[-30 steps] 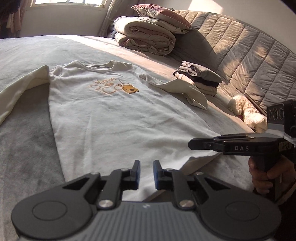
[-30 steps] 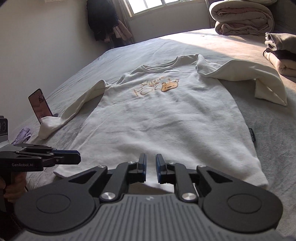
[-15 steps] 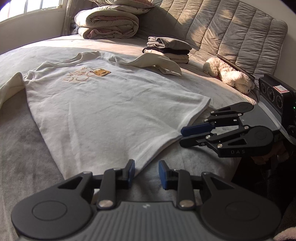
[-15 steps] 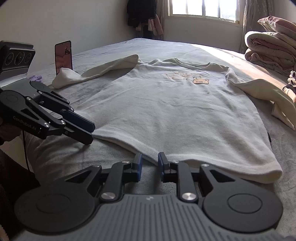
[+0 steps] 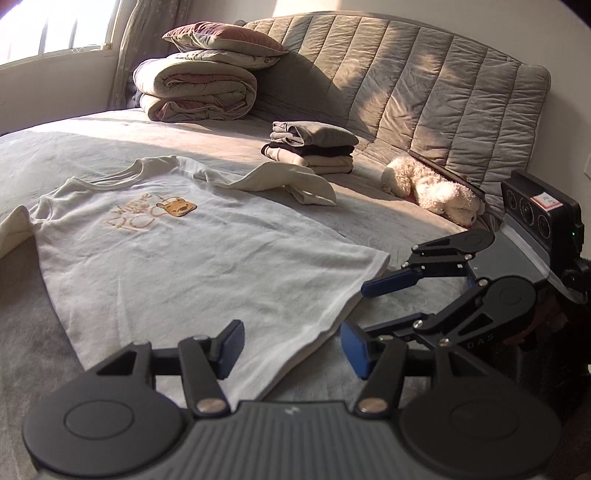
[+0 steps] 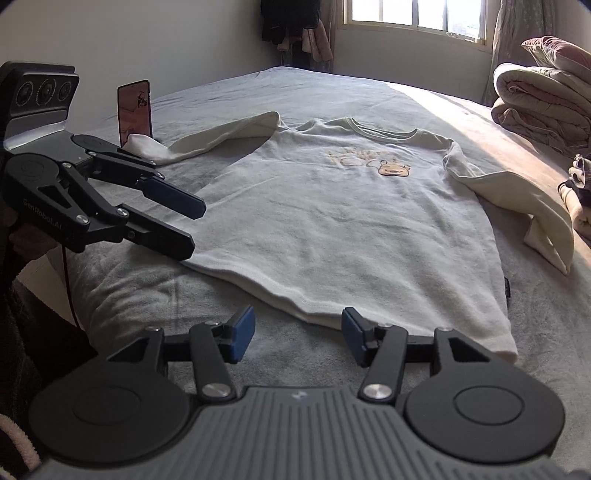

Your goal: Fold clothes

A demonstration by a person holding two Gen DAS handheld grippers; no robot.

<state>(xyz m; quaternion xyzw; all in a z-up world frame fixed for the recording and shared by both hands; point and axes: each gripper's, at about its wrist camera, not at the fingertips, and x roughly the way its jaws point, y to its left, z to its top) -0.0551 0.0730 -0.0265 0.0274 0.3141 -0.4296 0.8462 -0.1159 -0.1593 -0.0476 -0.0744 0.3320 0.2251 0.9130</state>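
Your left gripper [image 5: 291,349] and right gripper [image 6: 298,338] both stand wide open, holding nothing, at the near hem of the cream long-sleeved sweatshirt with a bear print [image 6: 332,229]. It lies flat, face up, on the grey bed [image 5: 92,147], its collar toward the far side.

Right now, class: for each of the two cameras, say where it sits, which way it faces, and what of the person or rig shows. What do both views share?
Left wrist: on the left gripper, low at the shirt's hem, facing the headboard; the right gripper and a hand show.
Right wrist: on the right gripper, at the hem, facing the window; the left gripper shows.
Shared: shirt, bed, folded quilt, both grippers open.
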